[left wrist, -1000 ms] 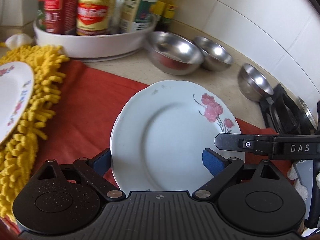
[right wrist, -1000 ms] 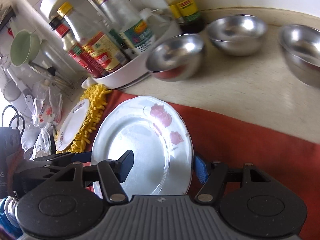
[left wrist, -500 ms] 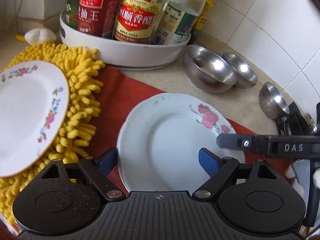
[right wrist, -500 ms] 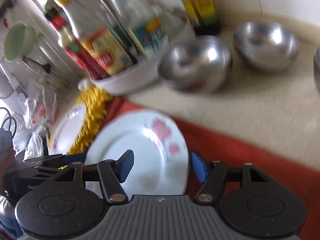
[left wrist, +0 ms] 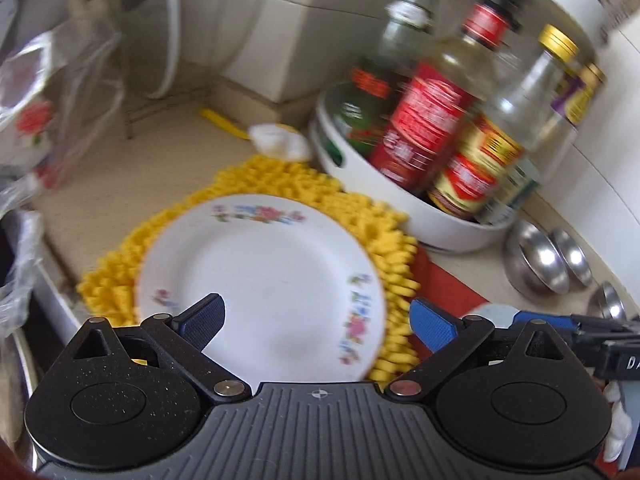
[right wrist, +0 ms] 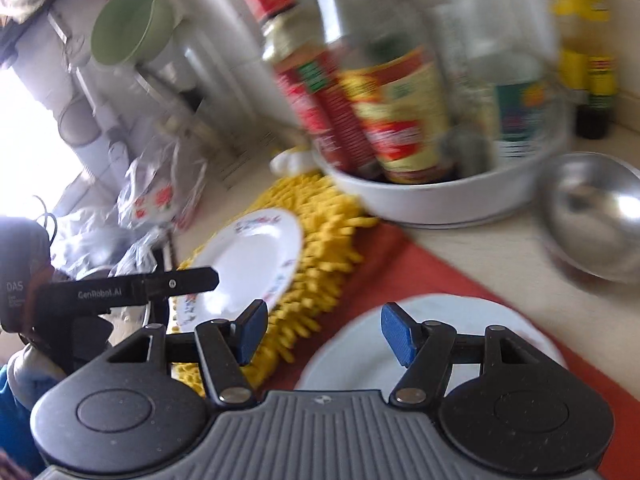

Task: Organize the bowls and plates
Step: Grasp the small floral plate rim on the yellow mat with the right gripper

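A white plate with a floral rim (left wrist: 260, 280) lies on a yellow shaggy mat (left wrist: 312, 184). My left gripper (left wrist: 318, 322) hovers over the plate's near half with its jaws opening wide and nothing held. One of its fingers (right wrist: 176, 282) shows in the right wrist view, in front of the same plate (right wrist: 248, 256). My right gripper (right wrist: 323, 332) stands half open and holds nothing. It hangs above the line where the mat meets the red cloth (right wrist: 400, 264). A pale blue plate (right wrist: 500, 316) lies under its right finger. Steel bowls (left wrist: 536, 260) (right wrist: 596, 224) sit by the wall.
A white round tray (left wrist: 440, 232) full of sauce bottles stands just behind the mat. Crumpled plastic bags (left wrist: 48, 120) crowd the left side. A green cup (right wrist: 128, 28) hangs on a rack at the back left. Tiled wall closes off the counter behind.
Both grippers have swung left, off the pale blue rose plate and toward the floral plate on the yellow mat. The left jaws stand wider than before. The right jaws keep the same gap.
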`<state>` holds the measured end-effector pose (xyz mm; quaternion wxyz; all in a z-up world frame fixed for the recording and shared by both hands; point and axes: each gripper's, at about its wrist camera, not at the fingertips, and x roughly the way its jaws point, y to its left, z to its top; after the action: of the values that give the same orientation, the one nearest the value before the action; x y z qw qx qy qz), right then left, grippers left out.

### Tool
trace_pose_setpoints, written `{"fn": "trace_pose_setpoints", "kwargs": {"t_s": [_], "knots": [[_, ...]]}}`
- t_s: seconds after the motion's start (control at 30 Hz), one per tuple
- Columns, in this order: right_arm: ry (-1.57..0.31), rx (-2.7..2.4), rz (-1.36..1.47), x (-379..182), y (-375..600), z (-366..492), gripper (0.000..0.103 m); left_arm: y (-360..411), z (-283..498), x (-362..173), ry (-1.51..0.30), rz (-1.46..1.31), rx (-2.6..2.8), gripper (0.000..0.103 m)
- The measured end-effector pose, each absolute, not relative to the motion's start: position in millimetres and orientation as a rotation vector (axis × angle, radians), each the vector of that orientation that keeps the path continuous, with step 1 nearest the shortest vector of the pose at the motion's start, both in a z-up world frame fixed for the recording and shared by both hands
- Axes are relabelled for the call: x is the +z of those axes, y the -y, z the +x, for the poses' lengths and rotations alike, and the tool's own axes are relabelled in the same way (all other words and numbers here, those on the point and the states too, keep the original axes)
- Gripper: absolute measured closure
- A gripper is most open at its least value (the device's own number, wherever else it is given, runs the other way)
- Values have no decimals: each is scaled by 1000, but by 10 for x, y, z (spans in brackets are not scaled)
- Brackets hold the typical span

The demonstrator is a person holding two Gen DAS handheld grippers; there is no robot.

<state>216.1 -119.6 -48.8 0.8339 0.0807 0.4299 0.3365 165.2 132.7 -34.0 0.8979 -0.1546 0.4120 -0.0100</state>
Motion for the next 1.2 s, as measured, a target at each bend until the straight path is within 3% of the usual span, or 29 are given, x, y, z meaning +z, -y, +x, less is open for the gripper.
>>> {"fn": "trace_pose_setpoints", "kwargs": {"t_s": [0.4,1.2], "knots": [[-1010,775,190,-678,527,2465,41,-1880,1842,-566,-894,-356,27,3],[-985,653,-167,-729,8,2359,40,-1828,2025,-750,-947,-276,-63,0]]}}
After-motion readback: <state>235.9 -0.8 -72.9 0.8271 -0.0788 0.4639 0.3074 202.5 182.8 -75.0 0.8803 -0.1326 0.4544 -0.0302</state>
